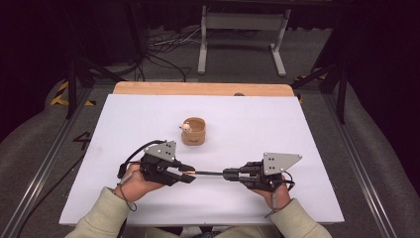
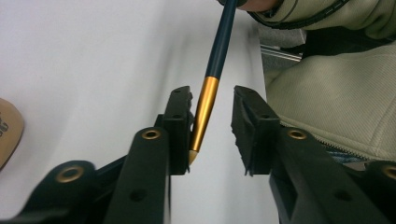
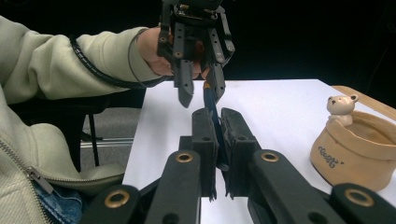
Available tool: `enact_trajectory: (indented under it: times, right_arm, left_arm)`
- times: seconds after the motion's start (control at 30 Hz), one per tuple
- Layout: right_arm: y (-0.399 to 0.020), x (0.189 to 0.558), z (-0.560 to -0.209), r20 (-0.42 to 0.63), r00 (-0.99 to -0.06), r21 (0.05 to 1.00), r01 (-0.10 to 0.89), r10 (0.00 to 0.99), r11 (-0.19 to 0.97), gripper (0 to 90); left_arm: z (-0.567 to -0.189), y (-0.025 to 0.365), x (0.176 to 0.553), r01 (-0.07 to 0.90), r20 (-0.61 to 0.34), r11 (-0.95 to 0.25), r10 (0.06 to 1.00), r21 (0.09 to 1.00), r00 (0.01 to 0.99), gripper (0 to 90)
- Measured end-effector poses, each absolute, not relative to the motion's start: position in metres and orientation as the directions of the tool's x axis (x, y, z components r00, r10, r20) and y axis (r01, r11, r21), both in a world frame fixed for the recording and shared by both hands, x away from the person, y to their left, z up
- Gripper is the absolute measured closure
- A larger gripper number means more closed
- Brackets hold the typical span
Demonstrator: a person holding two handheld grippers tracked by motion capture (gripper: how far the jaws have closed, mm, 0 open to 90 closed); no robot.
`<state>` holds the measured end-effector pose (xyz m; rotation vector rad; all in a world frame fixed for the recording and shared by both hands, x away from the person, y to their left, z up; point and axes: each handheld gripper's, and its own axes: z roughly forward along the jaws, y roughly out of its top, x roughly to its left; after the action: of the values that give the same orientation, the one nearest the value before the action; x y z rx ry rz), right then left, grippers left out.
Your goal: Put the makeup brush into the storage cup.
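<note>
Though printed, cup lettering illegible

Toward the middle of the white-topped desk, a tan bag-shaped pot, upright, with a small white bear figure perched on its rim (dark lettering on its side, too small to read). Along the desk's far edge, a bare wooden strip. Beyond, on grey floor, a white metal stand and loose black cables. At left, yellow-black tape.

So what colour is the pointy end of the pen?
Gold; the pen tip shows best in the left gripper view.
</note>
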<state>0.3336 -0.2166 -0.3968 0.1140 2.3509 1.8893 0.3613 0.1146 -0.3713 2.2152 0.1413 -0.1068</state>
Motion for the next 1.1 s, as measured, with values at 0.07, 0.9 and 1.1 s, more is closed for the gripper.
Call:
enact_trajectory:
  times: [0.07, 0.9, 1.1]
  right_arm:
    - [-0.216, 0.333, -0.397, -0.058, -0.989, 0.975, -0.027, 0.134, 0.22, 85.5]
    - [-0.204, 0.338, -0.356, -0.115, -0.985, 0.811, -0.016, 0.131, 0.585, 60.4]
    - [-0.186, 0.342, -0.344, -0.115, -0.987, 0.705, -0.004, 0.11, 0.709, 59.2]
  left_arm:
    - [-0.372, 0.117, 0.362, 0.139, -0.124, -0.596, 0.065, 0.791, 0.99, 77.4]
    - [-0.37, 0.106, 0.359, 0.071, -0.064, -0.717, 0.037, 0.693, 0.997, 84.4]
    - [-0.371, 0.104, 0.358, 0.073, -0.061, -0.735, 0.043, 0.674, 0.997, 84.4]
